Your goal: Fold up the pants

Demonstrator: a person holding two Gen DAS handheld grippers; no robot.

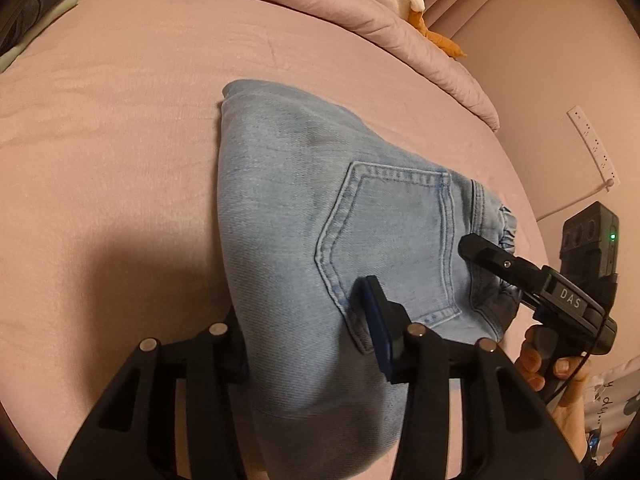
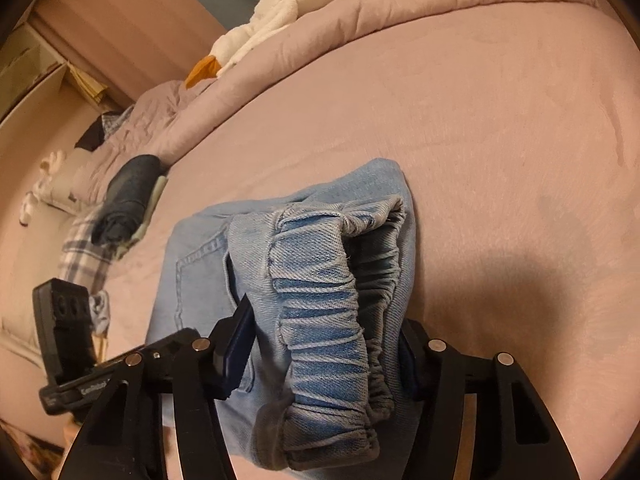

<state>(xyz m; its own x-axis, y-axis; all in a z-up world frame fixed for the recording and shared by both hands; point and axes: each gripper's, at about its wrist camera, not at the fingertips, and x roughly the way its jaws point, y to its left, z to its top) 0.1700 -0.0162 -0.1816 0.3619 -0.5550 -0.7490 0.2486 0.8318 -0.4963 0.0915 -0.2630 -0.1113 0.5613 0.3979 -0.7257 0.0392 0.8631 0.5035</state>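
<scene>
A wide pink bed is being used as the work surface, with a rumpled pink duvet pushed up along its far side. Near the middle of the sheet, the light-blue denim pants are lying in a thick, already doubled bundle, back pocket facing up and the gathered elastic waistband turned toward the right side.

The bundle is being straddled at its near end by the left gripper, jaws spread wide with cloth between them; no pinch is being made. The waistband end is being straddled likewise by the right gripper, jaws standing apart on either side of the elastic.

The denim is judged soft yet fairly heavy and thick when layered, so it is likely being resisted at creases and will spring back unless pressed. It is not slippery or fragile. The best hold is judged to be at the stitched waistband and the folded edge, all layers being taken together.
</scene>
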